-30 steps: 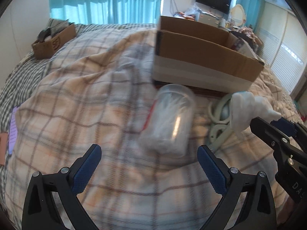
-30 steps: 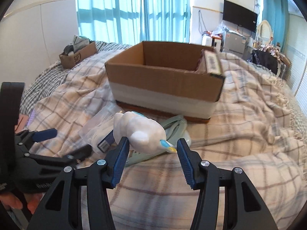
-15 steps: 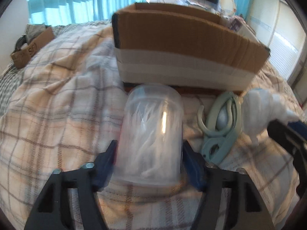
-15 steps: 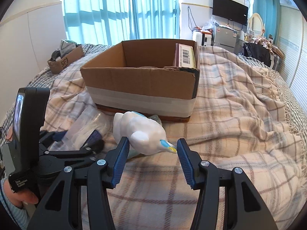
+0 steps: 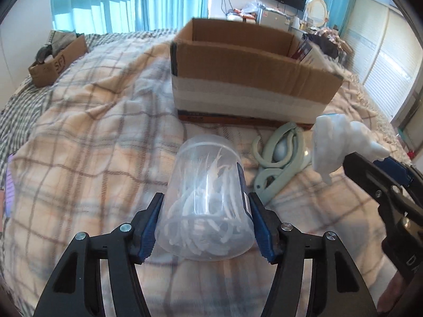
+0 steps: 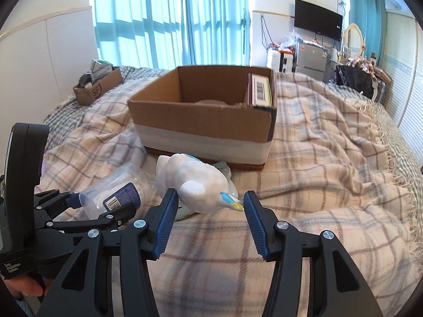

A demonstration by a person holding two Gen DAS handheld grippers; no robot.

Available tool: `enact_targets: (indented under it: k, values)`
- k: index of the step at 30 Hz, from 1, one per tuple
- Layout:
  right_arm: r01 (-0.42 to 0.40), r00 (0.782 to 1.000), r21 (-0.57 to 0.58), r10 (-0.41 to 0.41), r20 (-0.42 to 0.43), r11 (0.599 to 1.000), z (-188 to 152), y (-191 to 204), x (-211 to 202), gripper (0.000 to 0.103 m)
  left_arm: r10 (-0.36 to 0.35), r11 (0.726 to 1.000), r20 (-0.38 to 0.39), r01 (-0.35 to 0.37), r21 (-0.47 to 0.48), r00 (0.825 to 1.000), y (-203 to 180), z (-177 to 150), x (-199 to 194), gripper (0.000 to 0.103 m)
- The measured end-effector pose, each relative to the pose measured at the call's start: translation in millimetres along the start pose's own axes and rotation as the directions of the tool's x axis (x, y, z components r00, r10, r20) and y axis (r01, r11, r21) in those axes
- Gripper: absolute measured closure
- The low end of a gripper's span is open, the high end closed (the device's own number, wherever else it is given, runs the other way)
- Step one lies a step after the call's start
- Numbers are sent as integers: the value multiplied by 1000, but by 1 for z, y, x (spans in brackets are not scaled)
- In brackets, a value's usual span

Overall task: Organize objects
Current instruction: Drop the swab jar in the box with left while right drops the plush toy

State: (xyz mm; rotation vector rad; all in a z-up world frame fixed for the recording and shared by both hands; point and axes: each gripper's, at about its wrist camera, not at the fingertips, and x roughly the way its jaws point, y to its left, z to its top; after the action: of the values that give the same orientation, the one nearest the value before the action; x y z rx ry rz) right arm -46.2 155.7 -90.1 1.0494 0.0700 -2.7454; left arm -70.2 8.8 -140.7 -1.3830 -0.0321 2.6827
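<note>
My left gripper (image 5: 206, 227) is shut on a clear plastic jar (image 5: 208, 206) of white picks, held just above the plaid blanket; the jar shows in the right wrist view (image 6: 116, 195) too. My right gripper (image 6: 208, 216) is shut on a white bird figurine (image 6: 195, 182) with a blue and yellow beak, also seen in the left wrist view (image 5: 335, 142). An open cardboard box (image 5: 251, 79) stands ahead on the bed, also seen in the right wrist view (image 6: 206, 121). A pale green clip-like tool (image 5: 280, 161) lies on the blanket between the two grippers.
A book-like pack (image 6: 260, 89) stands inside the box at its right end. A small cardboard box (image 6: 97, 87) with clutter sits at the bed's far left. Curtains, a wall TV (image 6: 317, 23) and cluttered furniture lie beyond the bed.
My left gripper moved forward and closed on the jar, then lifted it slightly. My right gripper kept hold of the bird figurine and rose, bringing the box interior into view.
</note>
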Motion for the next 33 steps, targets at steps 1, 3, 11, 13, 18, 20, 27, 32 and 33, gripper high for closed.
enact_targets:
  k: [1,3,11,13,18,20,27,32,33]
  values:
    - [-3,1000,-2,3,12,1000,1,2,-6,52,-1,1000,11,1,0,1000,-1,1,-7,40]
    - [-5,999,-9,5,34,1000,6,3,-17,52,-1,1000,34,1,4,999,-2,4,-20,40]
    - [-22,986,-42,29,165,999,56,4,-67,52,-27,1000,140,28,-2,990,-8,45,-70,40]
    - [-11,983,-67,23,182,998,72,6,-74,52,-34,999,173,37,-10,984,-9,62,-81,40]
    - [-8,974,-92,29,226,996,109,5,-79,52,-53,998,222,61,-25,974,-9,103,-93,40]
    - [-3,971,-96,26,238,995,123,3,-77,52,-50,998,236,57,-24,970,-10,118,-94,40]
    - [24,973,-101,0,230,995,163,-3,-35,52,-43,999,239,44,1,970,-12,161,-65,40]
    - [25,982,-74,-10,189,997,179,-18,16,52,-32,999,202,31,7,979,-10,176,-22,40]
    - [26,983,-67,-13,182,997,181,-21,26,52,-27,1000,192,25,11,981,-11,178,-13,40]
